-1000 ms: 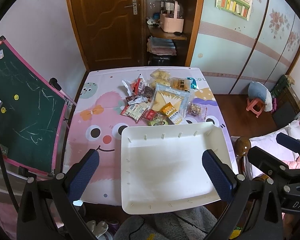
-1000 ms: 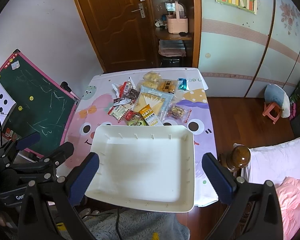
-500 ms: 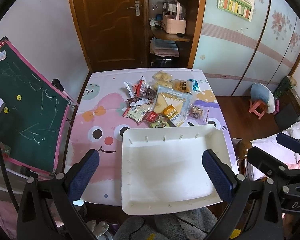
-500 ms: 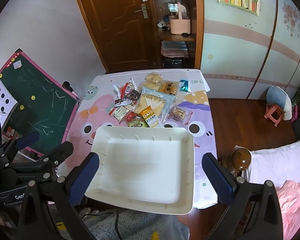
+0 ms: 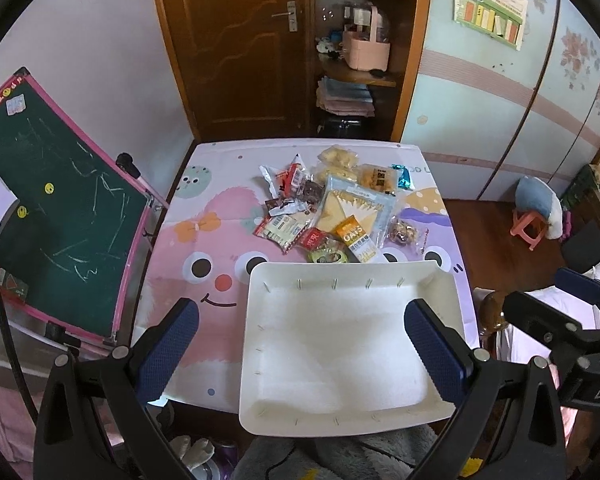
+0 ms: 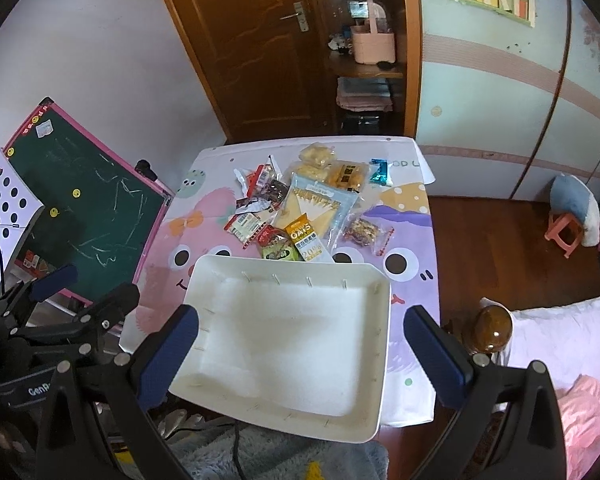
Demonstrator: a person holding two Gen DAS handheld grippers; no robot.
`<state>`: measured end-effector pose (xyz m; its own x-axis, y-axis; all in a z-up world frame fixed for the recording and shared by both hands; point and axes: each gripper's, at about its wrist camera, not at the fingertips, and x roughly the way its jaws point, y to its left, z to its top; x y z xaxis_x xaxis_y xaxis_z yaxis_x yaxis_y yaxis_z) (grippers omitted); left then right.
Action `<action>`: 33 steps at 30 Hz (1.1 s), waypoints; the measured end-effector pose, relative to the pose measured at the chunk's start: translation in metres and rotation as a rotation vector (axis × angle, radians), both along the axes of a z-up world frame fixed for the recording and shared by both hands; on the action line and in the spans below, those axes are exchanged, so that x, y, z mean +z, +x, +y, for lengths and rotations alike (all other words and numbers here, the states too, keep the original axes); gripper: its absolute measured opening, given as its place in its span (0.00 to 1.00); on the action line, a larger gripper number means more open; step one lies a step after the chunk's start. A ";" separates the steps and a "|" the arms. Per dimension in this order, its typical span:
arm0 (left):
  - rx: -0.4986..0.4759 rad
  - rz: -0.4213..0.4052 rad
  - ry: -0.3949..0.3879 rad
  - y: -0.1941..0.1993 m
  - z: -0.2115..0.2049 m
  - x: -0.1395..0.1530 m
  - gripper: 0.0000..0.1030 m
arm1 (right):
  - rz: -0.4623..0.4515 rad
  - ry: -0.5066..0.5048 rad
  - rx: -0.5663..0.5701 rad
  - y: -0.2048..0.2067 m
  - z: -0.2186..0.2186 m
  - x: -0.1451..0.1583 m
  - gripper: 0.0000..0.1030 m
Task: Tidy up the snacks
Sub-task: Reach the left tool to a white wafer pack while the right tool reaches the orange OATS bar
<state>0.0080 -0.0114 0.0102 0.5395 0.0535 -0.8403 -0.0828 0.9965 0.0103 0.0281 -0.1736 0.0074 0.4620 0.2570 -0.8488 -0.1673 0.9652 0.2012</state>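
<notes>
Both tongs wide open over the white tray; snacks piled beyond it.

Your left tongs [image 5: 300,354] and right tongs [image 6: 300,354] each stand spread wide, gripping nothing, held above the near end of the surface [image 5: 172,248] with its pink cartoon cloth. The white tray [image 5: 340,412] sits at the near edge, its front rim overhanging. The snack pile [image 5: 332,212] lies just past the tray's far rim; an orange oats packet [image 6: 307,240] touches that rim, or possibly only overlaps it in view. A blue wrapper [image 6: 379,171] lies at the pile's far right. A green chalkboard [image 5: 56,208] leans left of the surface.
</notes>
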 end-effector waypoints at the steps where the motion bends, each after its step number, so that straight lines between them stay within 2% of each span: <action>1: 0.004 0.005 0.002 0.002 0.000 -0.001 0.99 | 0.004 0.005 0.001 0.002 -0.001 -0.001 1.00; 11: 0.038 -0.020 0.070 0.040 0.028 -0.011 0.99 | 0.034 0.016 0.025 0.043 0.005 -0.021 0.99; 16: 0.037 -0.037 0.011 0.076 0.057 -0.025 0.99 | 0.022 -0.075 0.038 0.066 0.021 -0.036 0.97; 19: 0.032 -0.033 0.001 0.097 0.074 -0.038 0.99 | 0.052 -0.093 0.041 0.087 0.030 -0.052 0.96; 24: -0.015 0.037 -0.032 0.135 0.100 -0.070 0.99 | 0.098 -0.145 0.067 0.119 0.053 -0.087 0.91; 30: -0.080 0.140 -0.013 0.172 0.112 -0.116 0.99 | 0.199 -0.174 0.093 0.152 0.068 -0.137 0.84; 33: -0.101 0.229 -0.067 0.192 0.120 -0.147 0.99 | 0.247 -0.189 0.118 0.167 0.073 -0.161 0.81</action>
